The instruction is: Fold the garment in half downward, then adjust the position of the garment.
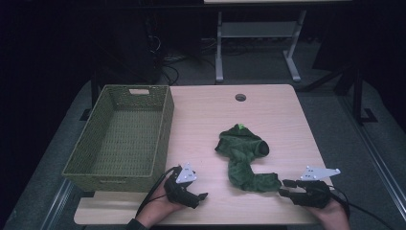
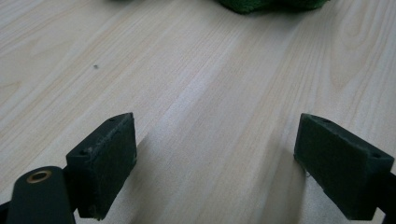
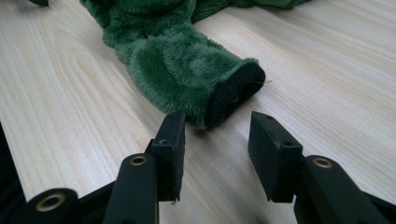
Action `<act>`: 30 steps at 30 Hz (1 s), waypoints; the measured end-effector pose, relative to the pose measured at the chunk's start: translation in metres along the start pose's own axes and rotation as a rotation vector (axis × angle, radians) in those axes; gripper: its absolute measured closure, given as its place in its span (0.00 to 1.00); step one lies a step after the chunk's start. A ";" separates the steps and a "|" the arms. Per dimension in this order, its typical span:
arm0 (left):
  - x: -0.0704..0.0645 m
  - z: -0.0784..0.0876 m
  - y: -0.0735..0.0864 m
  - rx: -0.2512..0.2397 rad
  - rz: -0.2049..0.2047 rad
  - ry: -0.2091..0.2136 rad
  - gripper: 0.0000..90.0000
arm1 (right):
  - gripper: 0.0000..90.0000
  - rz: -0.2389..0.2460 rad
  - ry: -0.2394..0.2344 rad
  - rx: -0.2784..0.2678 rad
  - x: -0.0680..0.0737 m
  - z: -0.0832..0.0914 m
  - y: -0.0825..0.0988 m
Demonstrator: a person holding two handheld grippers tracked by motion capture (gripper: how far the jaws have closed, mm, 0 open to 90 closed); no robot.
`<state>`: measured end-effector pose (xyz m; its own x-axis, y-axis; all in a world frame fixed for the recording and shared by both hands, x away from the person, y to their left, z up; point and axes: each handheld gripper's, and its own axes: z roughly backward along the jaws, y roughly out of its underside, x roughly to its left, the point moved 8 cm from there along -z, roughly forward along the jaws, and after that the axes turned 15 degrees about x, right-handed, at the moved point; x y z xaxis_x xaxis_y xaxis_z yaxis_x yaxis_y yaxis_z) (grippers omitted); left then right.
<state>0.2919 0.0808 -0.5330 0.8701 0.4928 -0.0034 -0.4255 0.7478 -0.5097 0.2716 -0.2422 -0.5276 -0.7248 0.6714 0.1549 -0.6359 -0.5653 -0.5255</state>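
- Two tools are held low over the counter (image 1: 287,103).
- Right tool (image 3: 217,140): jaws parted, nothing gripped, sock (image 3: 187,65) cuff just ahead.
- Left tool (image 2: 215,163): jaws wide, nothing held.

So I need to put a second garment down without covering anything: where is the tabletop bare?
Bare wood lies between the basket and the green fleece garment, across the far edge around the round hole, and right of the garment. The near edge is crowded: left claw, right claw at the garment's cuff.

Dim lab, wooden table (image 1: 287,110), floor cables (image 1: 167,67)
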 end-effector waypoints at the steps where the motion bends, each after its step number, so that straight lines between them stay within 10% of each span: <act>1: 0.000 0.000 0.000 0.000 0.000 0.000 0.14 | 0.63 0.000 0.000 0.000 0.000 0.000 0.000; 14: 0.000 0.000 0.000 -0.001 0.000 0.001 0.14 | 0.90 0.015 -0.042 0.007 0.006 -0.001 -0.005; 30: 0.000 0.000 0.000 -0.001 0.000 0.001 0.14 | 0.94 0.039 -0.050 -0.056 0.008 0.012 -0.020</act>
<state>0.2919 0.0805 -0.5331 0.8703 0.4924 -0.0038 -0.4251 0.7475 -0.5104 0.2751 -0.2315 -0.5061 -0.7621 0.6235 0.1744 -0.5920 -0.5620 -0.5777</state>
